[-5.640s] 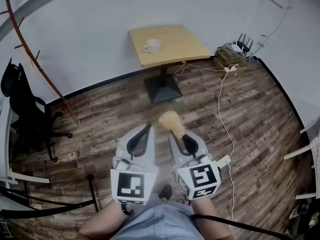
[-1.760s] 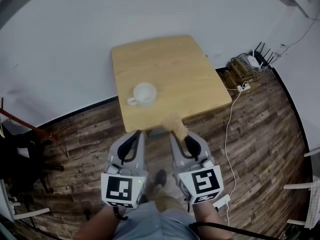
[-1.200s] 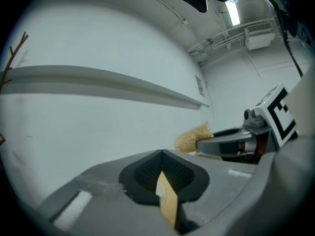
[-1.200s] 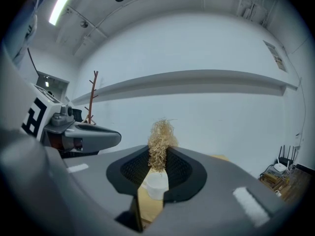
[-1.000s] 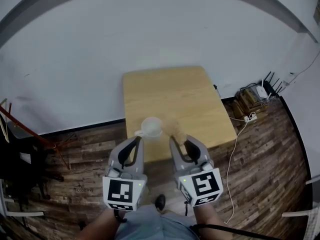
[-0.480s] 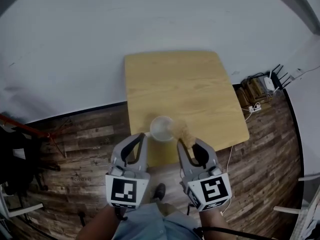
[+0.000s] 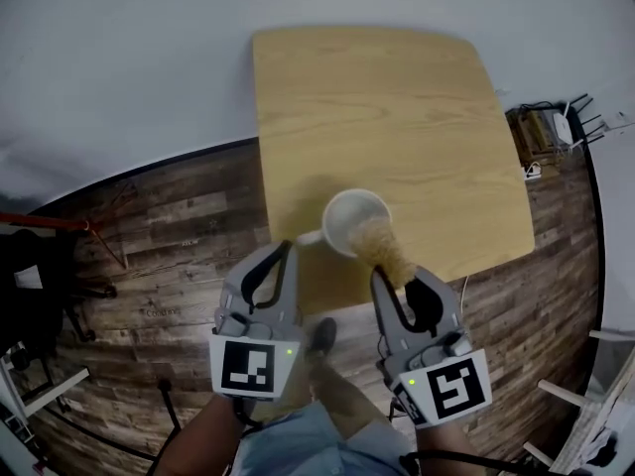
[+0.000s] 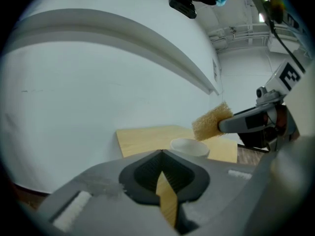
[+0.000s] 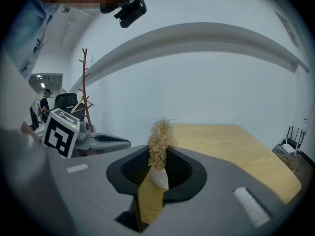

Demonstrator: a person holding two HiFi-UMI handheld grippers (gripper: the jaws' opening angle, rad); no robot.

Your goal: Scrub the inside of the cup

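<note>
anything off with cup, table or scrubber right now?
Nothing stands out. The cup stands upright on the table, near its front edge, no spill. The right gripper clamps the scrubber, which overlaps the cup's rim in the head view. The left gripper is shut, empty.

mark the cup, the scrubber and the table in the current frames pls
cup [image 7: 342, 213]: head view, inside of the bowl.
scrubber [image 7: 385, 249]: head view, middle of the fibrous pad.
table [image 7: 397, 117]: head view, bare wooden top.
</note>
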